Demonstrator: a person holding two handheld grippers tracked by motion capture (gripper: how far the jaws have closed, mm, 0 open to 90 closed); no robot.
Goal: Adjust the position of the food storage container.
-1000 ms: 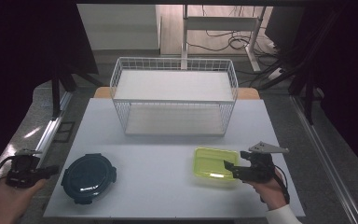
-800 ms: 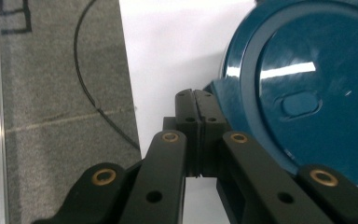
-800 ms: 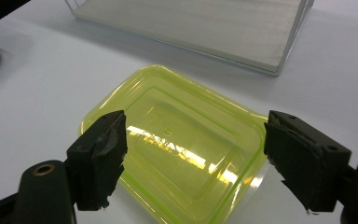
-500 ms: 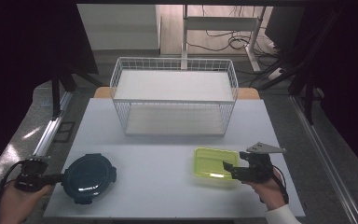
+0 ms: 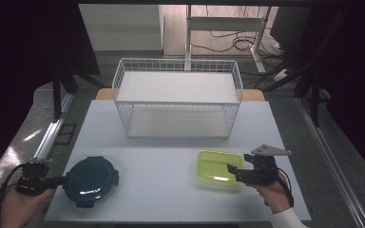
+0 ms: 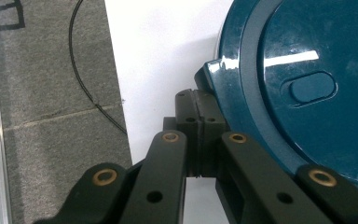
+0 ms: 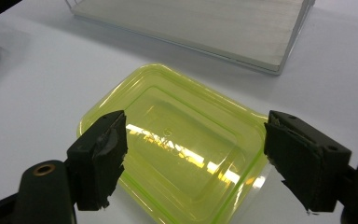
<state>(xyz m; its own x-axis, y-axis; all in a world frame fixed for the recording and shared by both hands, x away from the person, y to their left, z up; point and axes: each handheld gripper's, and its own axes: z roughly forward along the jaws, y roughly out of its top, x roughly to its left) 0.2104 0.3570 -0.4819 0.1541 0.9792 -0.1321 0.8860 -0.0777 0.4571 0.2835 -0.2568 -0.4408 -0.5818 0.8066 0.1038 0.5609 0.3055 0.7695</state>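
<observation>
No readable text is showing anywhere right now. The dark blue round lid is showing just a plain raised oval and glare, with no lettering to make out, and the yellow-green container is carrying some faint embossed marks in its middle that are coming through too small and blurred to read.

White counter on grey speckled floor. Aluminium rail runs along the counter's left side. Beyond, a pale wall panel, a white-framed desk and loose cables on a lit floor; dark surroundings either side
</observation>
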